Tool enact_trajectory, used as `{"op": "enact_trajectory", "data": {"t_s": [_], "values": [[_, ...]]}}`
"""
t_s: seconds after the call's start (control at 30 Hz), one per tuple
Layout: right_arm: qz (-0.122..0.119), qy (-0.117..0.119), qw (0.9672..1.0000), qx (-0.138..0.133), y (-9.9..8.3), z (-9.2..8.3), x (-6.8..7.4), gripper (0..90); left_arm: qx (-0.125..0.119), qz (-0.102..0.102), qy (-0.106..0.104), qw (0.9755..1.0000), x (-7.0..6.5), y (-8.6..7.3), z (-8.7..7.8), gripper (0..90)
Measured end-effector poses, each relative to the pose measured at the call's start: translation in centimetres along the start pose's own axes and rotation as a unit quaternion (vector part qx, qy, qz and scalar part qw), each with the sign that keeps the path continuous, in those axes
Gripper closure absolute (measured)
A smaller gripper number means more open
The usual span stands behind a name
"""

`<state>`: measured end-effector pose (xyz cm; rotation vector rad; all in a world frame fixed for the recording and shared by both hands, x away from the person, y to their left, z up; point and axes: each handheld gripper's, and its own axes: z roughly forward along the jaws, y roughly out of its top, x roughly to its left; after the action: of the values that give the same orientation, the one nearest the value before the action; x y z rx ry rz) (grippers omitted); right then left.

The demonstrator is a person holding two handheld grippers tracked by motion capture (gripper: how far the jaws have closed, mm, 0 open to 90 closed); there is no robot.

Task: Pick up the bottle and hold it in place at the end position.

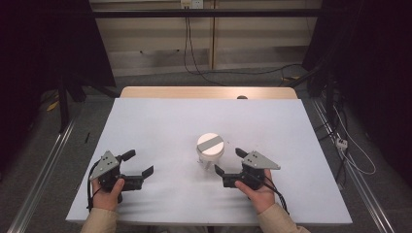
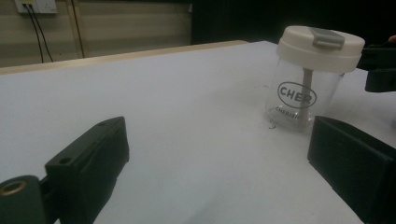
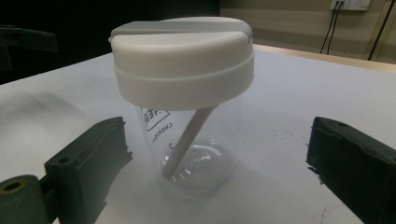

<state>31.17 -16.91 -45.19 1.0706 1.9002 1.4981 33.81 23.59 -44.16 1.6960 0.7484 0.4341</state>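
A clear plastic cup (image 1: pixel 210 148) with a white lid, a grey flap on top and a pale straw inside stands upright on the white table (image 1: pixel 160 121). My right gripper (image 1: pixel 230 161) sits just right of and nearer than the cup. In the right gripper view the cup (image 3: pixel 187 107) stands close ahead between the open jaws of my right gripper (image 3: pixel 219 144), and neither pad touches it. My left gripper (image 1: pixel 139 163) rests open at the near left, empty. From the left gripper (image 2: pixel 217 140) the cup (image 2: pixel 310 88) stands farther off to the right, printed "CHER".
The table's wooden far edge (image 1: pixel 209 92) borders a grey floor with cables (image 1: pixel 194 63). Metal rails (image 1: pixel 43 165) run along both sides of the table. Dark curtains hang at left and right. The right gripper's jaw (image 2: pixel 379 70) shows beside the cup in the left gripper view.
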Motion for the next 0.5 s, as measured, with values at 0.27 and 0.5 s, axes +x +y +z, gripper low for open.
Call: {"op": "enact_trajectory", "data": {"t_s": [0.27, 0.5], "values": [[0.001, 0.001, 1.0, 0.001, 0.3, 1.0, 0.3, 4.8, 0.002, -0.001, -0.002, 1.0, 0.0, 0.0, 0.0, 5.2], [-0.002, 0.006, 0.9999, 0.009, 0.4, 1.9, 0.7, 4.8, 0.002, -0.001, -0.003, 1.0, 0.0, 0.0, 0.1, 5.2]]}}
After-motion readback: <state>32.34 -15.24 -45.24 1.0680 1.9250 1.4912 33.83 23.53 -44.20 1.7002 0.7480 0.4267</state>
